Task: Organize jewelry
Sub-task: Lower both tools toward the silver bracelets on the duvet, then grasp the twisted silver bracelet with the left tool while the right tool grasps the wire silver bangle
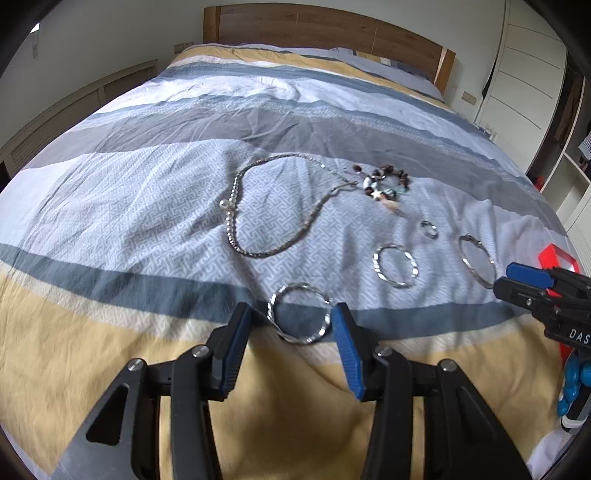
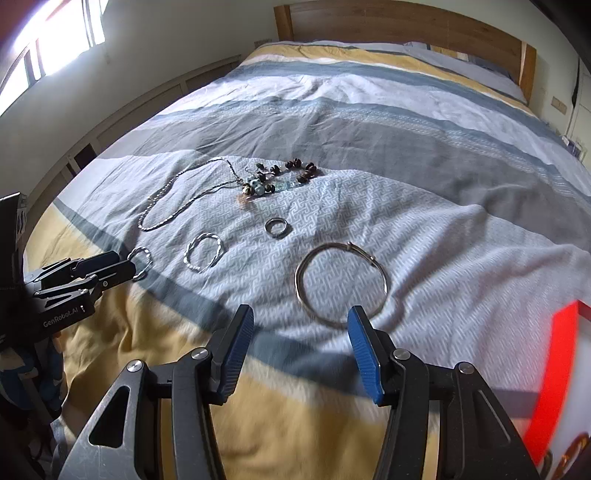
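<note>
A striped duvet [image 1: 155,192] covers the bed, jewelry scattered mid-spread. Taking the long silver necklace [image 1: 273,206] as landmark: a beaded bracelet [image 1: 388,184] touches its far right end, and a small ring [image 1: 428,229] and plain bangle [image 2: 341,282] lie rightward. Nearer, one twisted bangle [image 1: 300,314] sits between the left gripper [image 1: 291,319]'s parted fingers; another [image 1: 394,265] lies apart. The right gripper [image 2: 301,321] hovers, fingers spread wide, nothing held. Only its view shows a red box [image 2: 554,369].

Bedcover [image 1: 147,192]: matt woven cloth, creased, w/ fine printed pattern. Headboard [image 1: 325,29]: smooth wood, low sheen. Bangles [image 1: 300,314] [image 2: 341,282]: shiny metal, nearest twisted, big one smooth. Necklace [image 1: 236,206]: glinting metal chain. Bracelet [image 2: 295,173]: dark glossy beads. Gripper pads [image 1: 347,354]: ribbed blue plastic; arms matt black.
</note>
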A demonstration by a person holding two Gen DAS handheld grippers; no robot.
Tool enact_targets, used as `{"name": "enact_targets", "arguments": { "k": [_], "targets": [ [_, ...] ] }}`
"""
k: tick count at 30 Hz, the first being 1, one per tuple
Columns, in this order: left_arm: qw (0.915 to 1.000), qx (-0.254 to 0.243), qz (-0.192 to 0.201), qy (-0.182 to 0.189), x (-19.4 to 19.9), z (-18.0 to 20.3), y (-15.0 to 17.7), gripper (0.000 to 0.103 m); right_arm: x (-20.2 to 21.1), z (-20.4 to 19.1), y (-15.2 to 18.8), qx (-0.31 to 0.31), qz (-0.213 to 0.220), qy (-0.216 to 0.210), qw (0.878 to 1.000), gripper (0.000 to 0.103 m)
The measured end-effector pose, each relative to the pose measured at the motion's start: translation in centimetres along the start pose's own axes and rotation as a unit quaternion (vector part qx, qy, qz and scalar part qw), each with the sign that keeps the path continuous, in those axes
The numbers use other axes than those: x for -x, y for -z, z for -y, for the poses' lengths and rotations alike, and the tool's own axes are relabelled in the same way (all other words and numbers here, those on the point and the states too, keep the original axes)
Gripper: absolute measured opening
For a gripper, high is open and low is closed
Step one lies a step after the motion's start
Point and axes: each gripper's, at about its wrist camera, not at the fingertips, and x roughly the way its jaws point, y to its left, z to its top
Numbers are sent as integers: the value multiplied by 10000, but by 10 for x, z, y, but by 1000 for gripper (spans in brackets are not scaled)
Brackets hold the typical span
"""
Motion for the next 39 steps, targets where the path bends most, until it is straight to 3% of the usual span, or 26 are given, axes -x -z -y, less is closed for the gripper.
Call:
{"name": "enact_targets", "arguments": {
  "k": [9,12,14,19,20,26,39],
  "targets": [
    [9996,59,-32,286,-19,-5,1,43,-44,3,-12,30,-162,-72,9998,52],
    [9995,63,9,310,-18,-5,2,42,-48,4,-15,22,-120,-124,9998,46],
    [9996,23,15,272,-17,-4,4,33,-49,5,-15,24,-110,-150,9998,43],
    [9990,-102,38,425,-10,4,7,31,-54,4,-15,46,-102,-218,9997,37],
    [9989,-129,46,438,-9,6,7,4,-56,5,-16,37,-95,-238,9997,32],
    [9985,-11,-37,553,-9,8,7,3,-54,11,-16,-55,-95,-410,9991,7],
    [9984,-209,18,520,25,30,12,3,-5,9,-2,-337,236,-767,9962,4]
  ]
}}
